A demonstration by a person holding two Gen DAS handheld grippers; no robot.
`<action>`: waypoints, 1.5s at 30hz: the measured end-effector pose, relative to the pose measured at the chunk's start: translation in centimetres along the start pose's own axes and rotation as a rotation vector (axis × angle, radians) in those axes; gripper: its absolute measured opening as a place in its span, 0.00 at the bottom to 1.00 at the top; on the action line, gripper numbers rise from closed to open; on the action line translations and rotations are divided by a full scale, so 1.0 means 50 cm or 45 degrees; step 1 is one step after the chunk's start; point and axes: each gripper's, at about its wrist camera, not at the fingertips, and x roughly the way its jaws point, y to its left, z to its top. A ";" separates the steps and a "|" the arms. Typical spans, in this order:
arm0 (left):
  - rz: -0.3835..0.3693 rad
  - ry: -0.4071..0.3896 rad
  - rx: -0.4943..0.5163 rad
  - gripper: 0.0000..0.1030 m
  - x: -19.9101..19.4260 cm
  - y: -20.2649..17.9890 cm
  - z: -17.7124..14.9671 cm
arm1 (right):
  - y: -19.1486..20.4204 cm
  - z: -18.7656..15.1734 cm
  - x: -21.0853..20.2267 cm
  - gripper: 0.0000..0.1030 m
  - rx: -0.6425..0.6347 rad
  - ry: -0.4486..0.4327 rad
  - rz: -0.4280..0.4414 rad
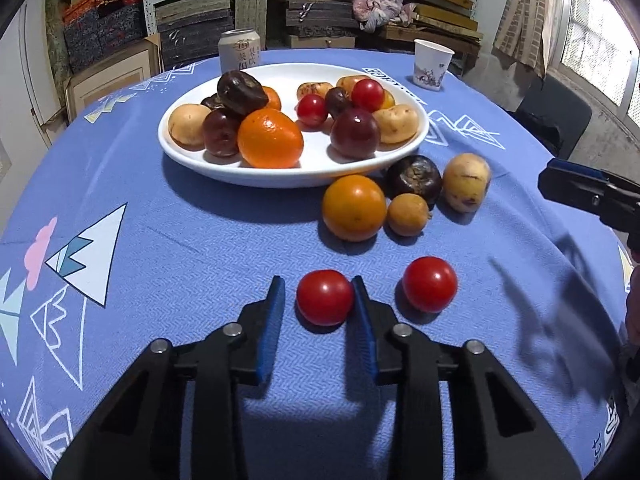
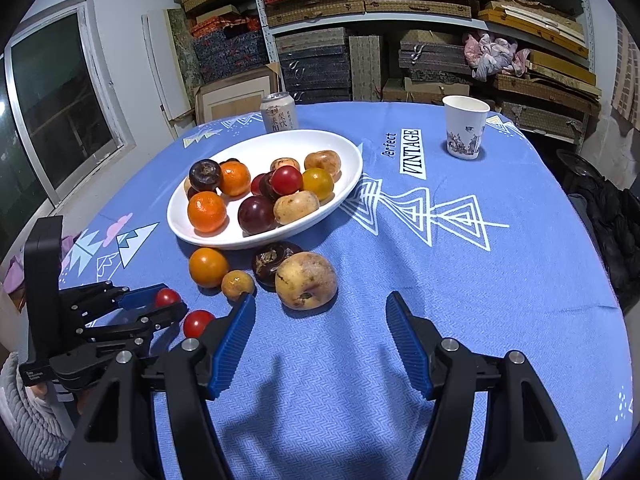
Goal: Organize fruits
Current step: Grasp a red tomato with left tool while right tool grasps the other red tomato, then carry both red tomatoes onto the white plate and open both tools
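A: Left wrist view first. The left gripper (image 1: 319, 294) has its blue jaws around a red cherry tomato (image 1: 325, 297) on the blue tabletop (image 1: 180, 240). One pad touches the tomato's right side; on the other side a thin gap shows.

B: So pinching or not?

A: From this view alone I cannot tell. In the right wrist view the same tomato (image 2: 167, 297) sits between the two blue pads, which look narrowed onto it, so I read it as gripped.

B: And the rest of the fruit?

A: A second cherry tomato (image 1: 429, 284) lies just beside it on the cloth. Further on, near the white plate (image 1: 288, 176), sit an orange (image 1: 354, 207), a small orange fruit (image 1: 408, 215), a dark shrivelled fruit (image 1: 414, 178) and a pale yellow fruit (image 1: 466, 182), clustered and touching. The plate holds two separate piles of mixed fruit.

B: The right gripper?

A: The right gripper (image 2: 320, 304) hangs above bare cloth with its jaws spread wide and nothing between them. A drink can (image 1: 239, 50) and a paper cup (image 1: 432, 65) stand behind the plate.
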 end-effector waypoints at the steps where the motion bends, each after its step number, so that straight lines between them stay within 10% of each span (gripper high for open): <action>1: -0.007 -0.001 0.009 0.25 0.000 -0.002 0.000 | 0.002 -0.001 0.001 0.67 -0.005 0.002 -0.001; 22: 0.168 -0.132 -0.251 0.25 -0.102 0.131 -0.025 | 0.221 -0.063 0.048 0.66 -0.407 0.045 0.050; 29: 0.159 -0.138 -0.234 0.25 -0.102 0.124 -0.025 | 0.219 -0.063 0.086 0.42 -0.347 0.135 0.058; 45: 0.162 -0.104 -0.213 0.25 -0.087 0.113 -0.026 | 0.214 -0.061 0.106 0.29 -0.319 0.140 0.057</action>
